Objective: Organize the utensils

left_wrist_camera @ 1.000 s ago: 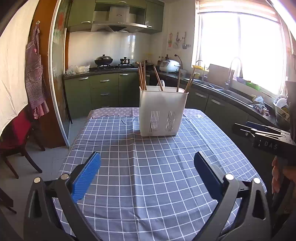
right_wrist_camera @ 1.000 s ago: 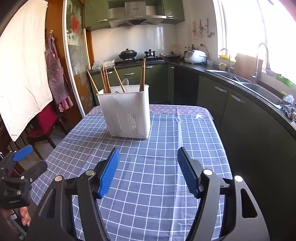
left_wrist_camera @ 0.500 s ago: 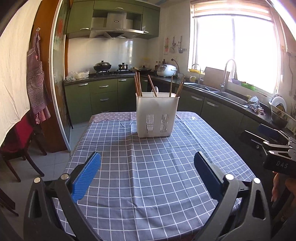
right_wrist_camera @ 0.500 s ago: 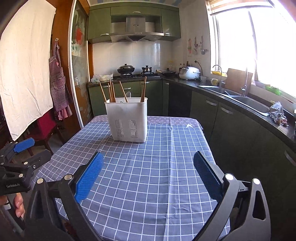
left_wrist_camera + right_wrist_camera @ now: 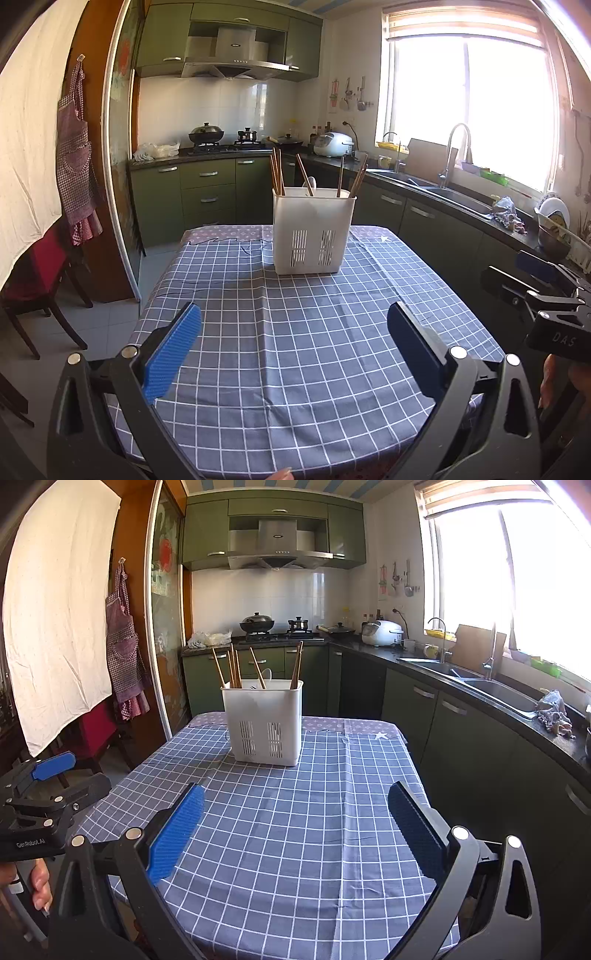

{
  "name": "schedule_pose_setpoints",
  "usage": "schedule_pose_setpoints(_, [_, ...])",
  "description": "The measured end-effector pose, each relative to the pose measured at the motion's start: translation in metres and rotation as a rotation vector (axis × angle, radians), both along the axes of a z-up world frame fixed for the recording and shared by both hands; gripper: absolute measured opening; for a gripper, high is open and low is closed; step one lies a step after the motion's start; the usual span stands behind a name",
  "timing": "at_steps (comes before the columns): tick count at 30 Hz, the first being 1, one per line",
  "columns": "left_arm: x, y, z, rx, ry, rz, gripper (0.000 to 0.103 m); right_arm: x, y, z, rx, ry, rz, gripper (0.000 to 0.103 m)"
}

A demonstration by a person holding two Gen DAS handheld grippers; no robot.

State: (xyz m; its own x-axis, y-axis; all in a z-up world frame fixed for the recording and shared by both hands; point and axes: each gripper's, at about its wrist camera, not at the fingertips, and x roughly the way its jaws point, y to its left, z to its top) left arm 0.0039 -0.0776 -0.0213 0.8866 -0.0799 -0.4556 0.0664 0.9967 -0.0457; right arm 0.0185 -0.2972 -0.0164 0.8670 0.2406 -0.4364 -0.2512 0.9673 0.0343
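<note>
A white slotted utensil holder [image 5: 313,230] [image 5: 264,722] stands upright toward the far end of the table on a blue checked tablecloth [image 5: 295,332] [image 5: 295,812]. Several wooden chopsticks [image 5: 277,170] [image 5: 232,666] and a pale spoon [image 5: 310,183] stick out of its top. My left gripper [image 5: 293,326] hangs open over the near part of the cloth, nothing between its blue pads. My right gripper [image 5: 295,808] is open just as wide, also empty. Each gripper shows at the edge of the other's view.
Green cabinets and a dark counter with a sink [image 5: 491,690] run along the right, close to the table's edge. A stove with pots [image 5: 207,134] is at the back. A red chair [image 5: 40,273] and a glass sliding door [image 5: 118,166] stand left. A hand [image 5: 38,880] holds the left gripper's handle.
Both grippers have drawn back from the holder and risen a little, so it looks smaller and farther. The right gripper's jaws have spread wider than a second ago.
</note>
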Motion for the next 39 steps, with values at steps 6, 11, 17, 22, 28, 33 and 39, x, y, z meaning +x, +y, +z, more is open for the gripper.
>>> schedule_pose_setpoints(6, [0.0015,-0.0012,-0.0006,0.003,0.001,0.001,0.096,0.0026,0.0015,0.0007,-0.001,0.006,0.007,0.098])
schedule_pose_setpoints(11, [0.0007,-0.0009,-0.0012,0.005,0.0,0.01,0.096,0.0028,0.0016,-0.0011,0.002,0.012,0.013,0.098])
schedule_pose_setpoints(17, [0.0007,-0.0014,-0.0011,0.011,0.005,0.013,0.096,0.0028,0.0018,-0.0022,0.004,0.017,0.014,0.098])
schedule_pose_setpoints(22, [0.0015,-0.0029,-0.0004,0.015,0.007,0.015,0.096,0.0028,0.0021,-0.0034,0.005,0.019,0.018,0.098])
schedule_pose_setpoints(28, [0.0033,0.0013,-0.0012,-0.02,0.036,0.0,0.096,0.0019,0.0039,-0.0042,0.004,0.023,0.024,0.098])
schedule_pose_setpoints(33, [0.0042,-0.0016,-0.0028,0.005,0.044,0.008,0.096,0.0037,0.006,-0.0054,0.002,0.031,0.027,0.098])
schedule_pose_setpoints(39, [0.0039,-0.0007,-0.0031,0.017,0.041,0.028,0.096,0.0044,0.0082,-0.0061,0.0,0.034,0.029,0.098])
